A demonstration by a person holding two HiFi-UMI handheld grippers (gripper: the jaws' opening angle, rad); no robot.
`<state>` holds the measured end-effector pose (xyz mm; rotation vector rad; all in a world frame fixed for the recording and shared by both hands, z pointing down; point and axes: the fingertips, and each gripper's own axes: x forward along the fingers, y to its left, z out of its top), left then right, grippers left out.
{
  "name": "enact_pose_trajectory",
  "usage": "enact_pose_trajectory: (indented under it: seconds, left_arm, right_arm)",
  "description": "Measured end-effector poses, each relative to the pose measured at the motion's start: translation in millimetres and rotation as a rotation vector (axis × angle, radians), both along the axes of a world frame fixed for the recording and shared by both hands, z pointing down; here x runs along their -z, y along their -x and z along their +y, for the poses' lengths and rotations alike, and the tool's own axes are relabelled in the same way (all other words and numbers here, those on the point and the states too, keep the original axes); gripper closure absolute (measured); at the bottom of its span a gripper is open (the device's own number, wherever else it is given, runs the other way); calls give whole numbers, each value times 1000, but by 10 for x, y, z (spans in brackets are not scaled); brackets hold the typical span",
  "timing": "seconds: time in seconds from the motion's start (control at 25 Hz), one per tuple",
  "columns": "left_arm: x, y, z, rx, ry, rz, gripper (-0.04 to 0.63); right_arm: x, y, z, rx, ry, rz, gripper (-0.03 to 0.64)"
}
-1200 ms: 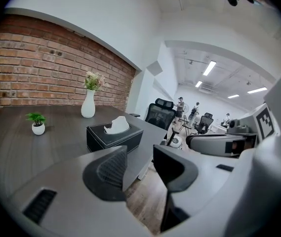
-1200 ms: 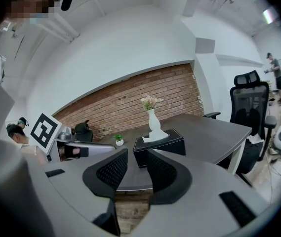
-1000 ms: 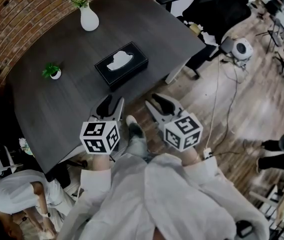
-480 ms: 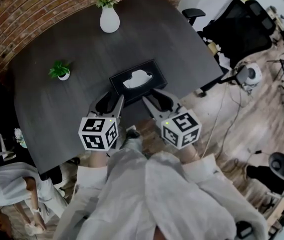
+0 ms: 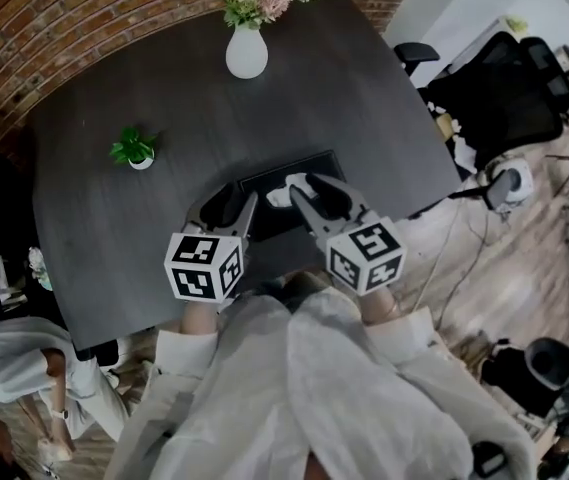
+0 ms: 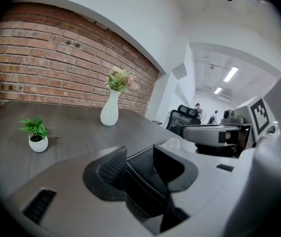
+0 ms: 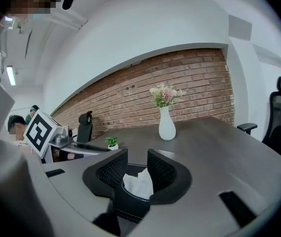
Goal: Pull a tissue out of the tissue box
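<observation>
Over the person's shoulders, in the head view, the dark counter (image 5: 94,228) runs from the brick wall (image 5: 44,18) at the far side to a near edge just under the two marker cubes. A white vase (image 5: 247,53) of flowers stands by the far edge and a small potted plant (image 5: 134,150) to the left, both well apart from the tissue box (image 5: 269,220), with bare counter between them. Off the right edge an office chair (image 5: 494,88) stands on the wooden floor. The box lies near the near edge. The left tongs (image 5: 232,203) sit at its left end, and the right tongs (image 5: 314,190) reach over its top, by the white tissue (image 5: 282,190).

From the left gripper view, the left tongs (image 6: 141,164) stand open and hold nothing; a dark corner of the tissue box (image 6: 145,191) shows in the gap. The plant (image 6: 36,135) and vase (image 6: 109,110) stand far off on open counter, and the right tongs (image 6: 214,135) show at the right.

From the right gripper view, the right tongs (image 7: 138,174) are open as well, with the tuft of tissue (image 7: 140,186) rising between the pads from the box (image 7: 130,209). The pads have not closed on it. Counter stretches clear ahead to the vase (image 7: 167,125).
</observation>
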<state>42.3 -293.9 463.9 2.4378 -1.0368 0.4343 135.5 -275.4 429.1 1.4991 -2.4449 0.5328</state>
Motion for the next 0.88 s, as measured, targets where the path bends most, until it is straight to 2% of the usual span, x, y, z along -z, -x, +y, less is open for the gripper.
enact_pose_trajectory:
  seconds: [0.52, 0.88]
  left_arm:
    - [-55, 199, -10, 102, 8, 0, 446]
    - [-140, 167, 76, 166, 46, -20, 446]
  right_arm:
    - [-62, 86, -216, 85, 5, 31, 495]
    - [-39, -75, -168, 135, 22, 63, 495]
